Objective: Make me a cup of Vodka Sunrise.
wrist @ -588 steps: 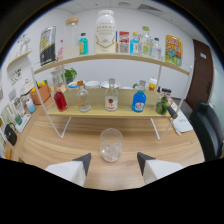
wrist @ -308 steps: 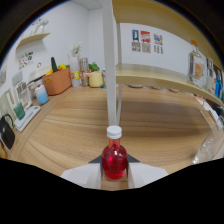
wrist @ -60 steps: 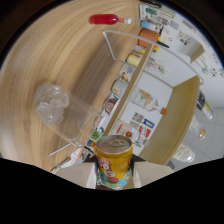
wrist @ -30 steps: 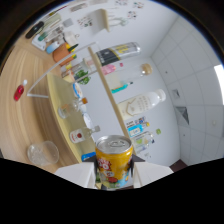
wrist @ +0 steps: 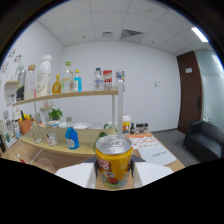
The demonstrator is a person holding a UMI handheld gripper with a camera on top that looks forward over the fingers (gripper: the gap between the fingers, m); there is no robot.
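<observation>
The gripper (wrist: 114,172) holds a yellow drink can (wrist: 114,161) upright, its two white fingers (wrist: 75,175) pressed against the can's left and right sides. The can has a silver top and fruit pictures on its label. Just beyond it stands a two-tier wooden shelf (wrist: 75,94). The lower tier carries a blue bottle (wrist: 72,138), clear glass bottles and a potted plant (wrist: 55,115). The upper tier holds a tall white bottle (wrist: 44,75) and several smaller bottles. Farther right, a dark chair (wrist: 204,145) sits before a brown door (wrist: 189,92)
</observation>
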